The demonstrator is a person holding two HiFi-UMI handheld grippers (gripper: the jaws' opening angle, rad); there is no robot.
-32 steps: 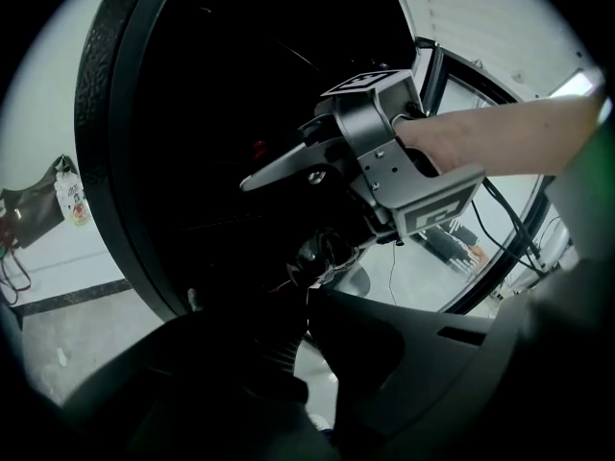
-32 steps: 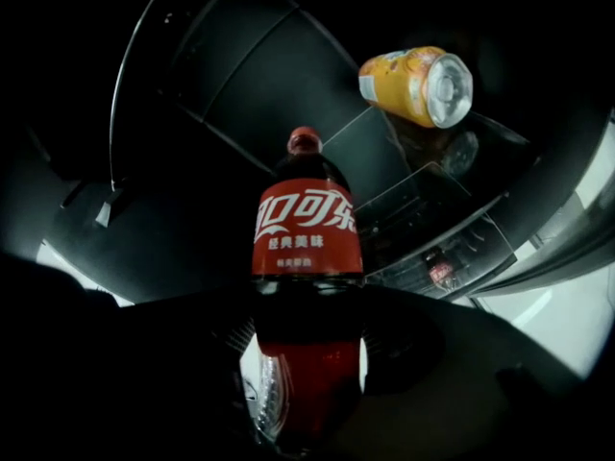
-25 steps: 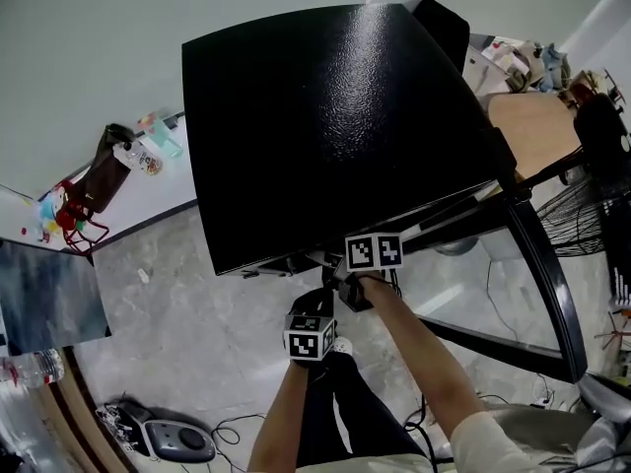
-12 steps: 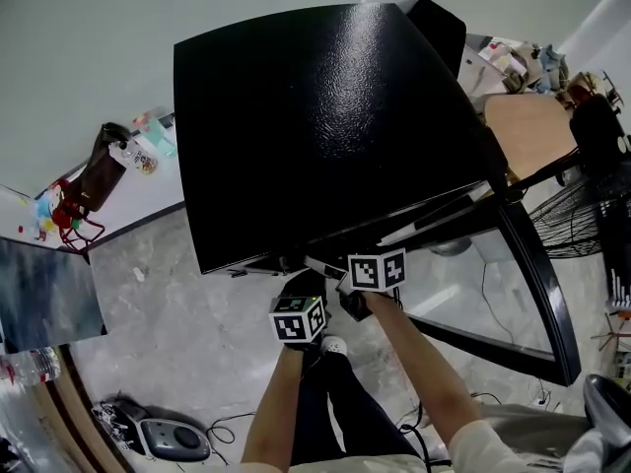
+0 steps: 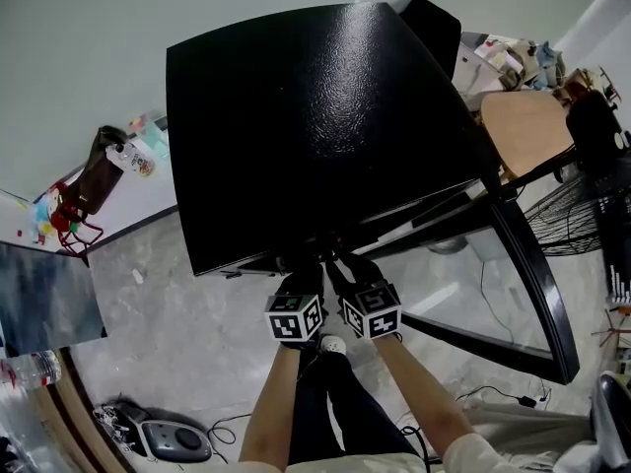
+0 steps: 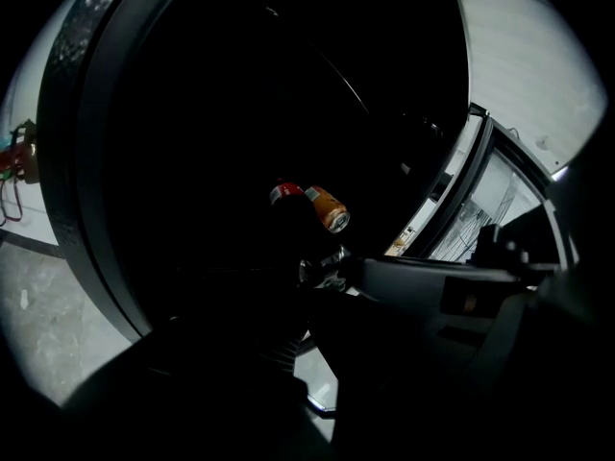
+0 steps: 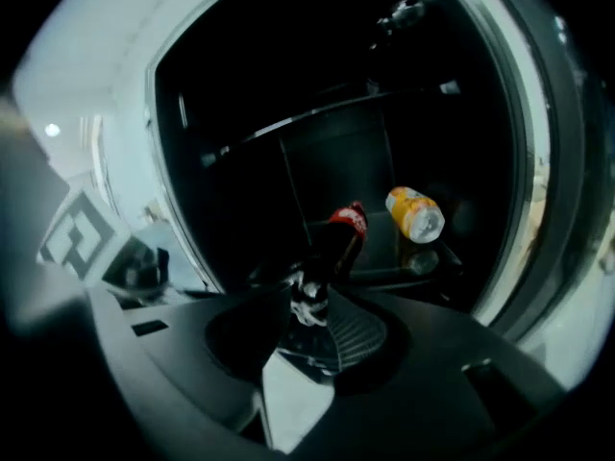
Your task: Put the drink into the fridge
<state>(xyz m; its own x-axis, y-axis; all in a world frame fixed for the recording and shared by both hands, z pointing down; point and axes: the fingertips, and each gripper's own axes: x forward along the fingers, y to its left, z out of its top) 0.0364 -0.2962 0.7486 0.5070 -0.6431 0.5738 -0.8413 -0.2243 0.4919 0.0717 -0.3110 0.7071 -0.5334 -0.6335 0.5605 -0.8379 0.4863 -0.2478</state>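
your right gripper (image 5: 370,308) has dropped beside the left gripper (image 5: 296,315) (jaws too dark to read), clamped on the dark red-labelled cola bottle (image 7: 344,229), now poking into the black fridge (image 5: 315,116) just ahead.

Looks like a cluttered workroom, maybe a test lab: bare white wall (image 5: 89,57) across the top, grey marbled tile floor (image 5: 187,333) with loose black cables (image 5: 232,425) lower left, a lone glossy black fridge (image 5: 315,116) mid-frame, a round wooden table (image 5: 527,126) upper right.

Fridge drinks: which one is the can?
The orange can on the right, silver end showing; the other is a dark bottle with a red label.
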